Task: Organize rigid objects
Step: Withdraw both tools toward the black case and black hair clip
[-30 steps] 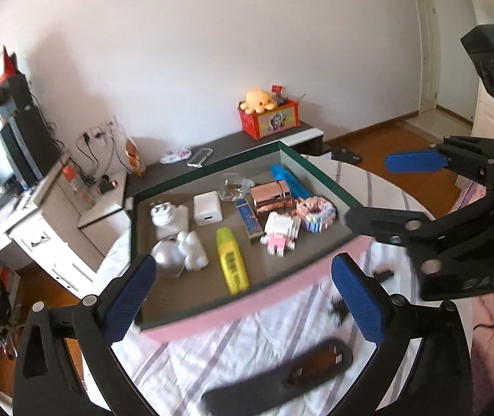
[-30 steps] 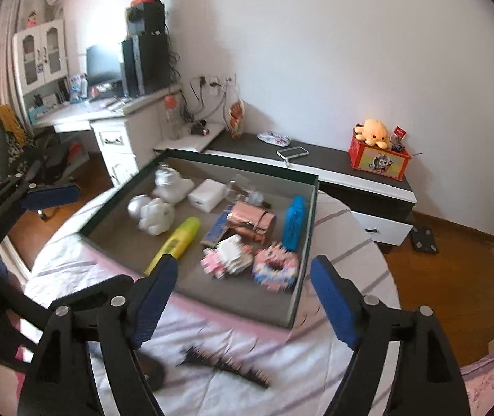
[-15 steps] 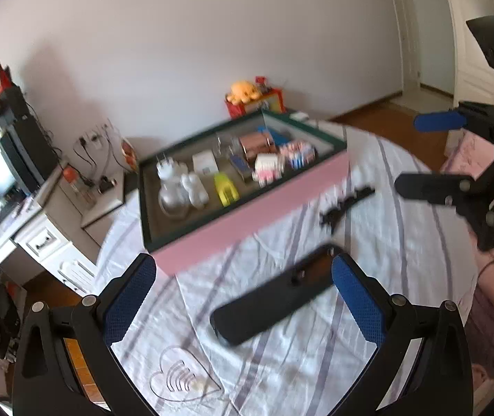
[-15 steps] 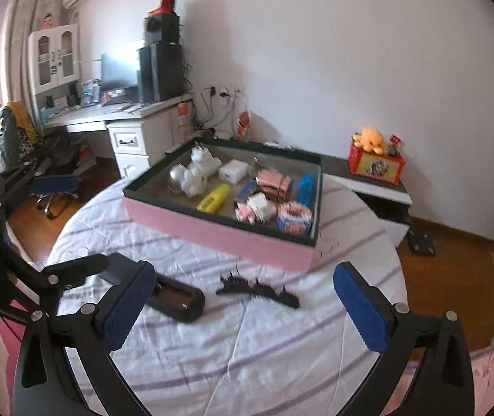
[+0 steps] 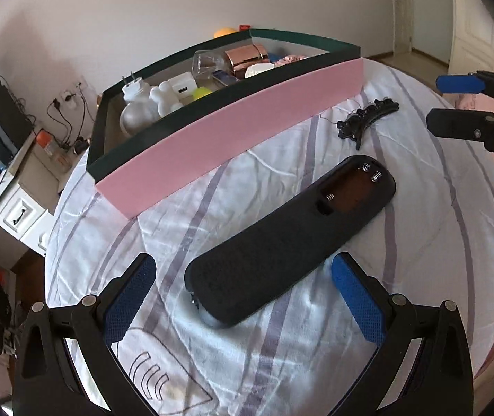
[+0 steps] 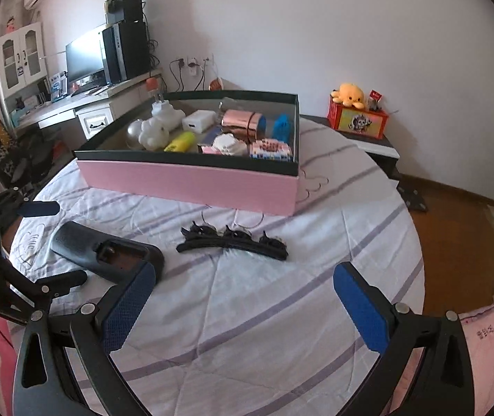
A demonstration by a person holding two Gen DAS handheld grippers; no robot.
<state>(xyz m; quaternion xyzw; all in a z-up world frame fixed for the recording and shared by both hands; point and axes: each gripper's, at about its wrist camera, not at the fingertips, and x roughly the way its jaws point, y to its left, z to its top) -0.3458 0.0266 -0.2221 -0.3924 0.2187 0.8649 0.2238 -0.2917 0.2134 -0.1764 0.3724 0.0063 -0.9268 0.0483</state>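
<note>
left tongs (image 5: pixel 243 287): being held spread around the near end of the black remote (image 5: pixel 290 241), pads apart from it | right tongs (image 6: pixel 243 300): being held spread, empty, near the black hair clip (image 6: pixel 233 239) | both things lying before the pink box (image 6: pixel 191 180) on the striped bed sheet (image 6: pixel 264 312)

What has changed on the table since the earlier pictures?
Both grippers have come down toward the cloth: the left gripper now frames the black remote, the right gripper faces the hair clip. The right jaws have just been opening, nothing between them. Nothing was grasped; the pink box stayed put.
</note>
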